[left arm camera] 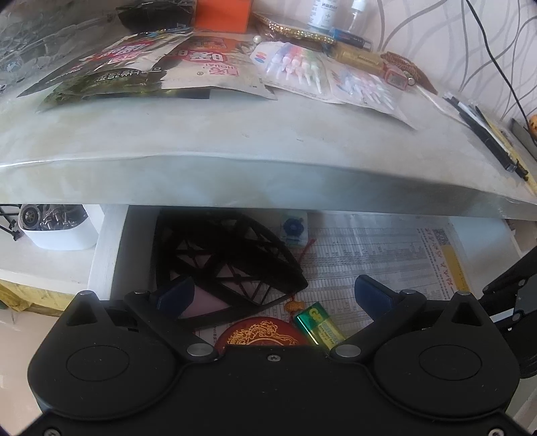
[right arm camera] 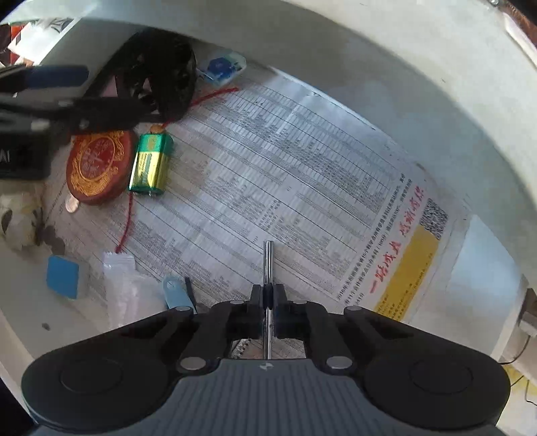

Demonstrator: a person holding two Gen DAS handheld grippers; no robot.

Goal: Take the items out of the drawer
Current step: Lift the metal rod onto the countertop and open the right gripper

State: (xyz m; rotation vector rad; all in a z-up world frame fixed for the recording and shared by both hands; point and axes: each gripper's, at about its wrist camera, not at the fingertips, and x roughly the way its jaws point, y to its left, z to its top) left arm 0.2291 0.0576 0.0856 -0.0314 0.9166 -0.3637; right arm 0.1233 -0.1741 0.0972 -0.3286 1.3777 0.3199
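Observation:
The open drawer (left arm camera: 114,241) is lined with printed paper (right arm camera: 285,187). In it lie a black lattice fan (left arm camera: 228,261), a green 9V battery (right arm camera: 151,164), a red round case with gold pattern (right arm camera: 97,167), a small blue-and-white item (left arm camera: 294,229) and a red string (right arm camera: 214,95). My left gripper (left arm camera: 273,296) is open above the fan and battery; it also shows in the right wrist view (right arm camera: 57,87). My right gripper (right arm camera: 267,295) is shut on a thin shiny metal rod (right arm camera: 267,258), held over the paper.
The tabletop (left arm camera: 235,134) above the drawer holds snack bags (left arm camera: 141,67), marker packs (left arm camera: 295,67), an orange box (left arm camera: 223,13), bottles and pens. A white box of metal parts (left arm camera: 57,228) sits left. The drawer front holds a blue pad (right arm camera: 63,276), plastic packets and a blue tag (right arm camera: 176,291).

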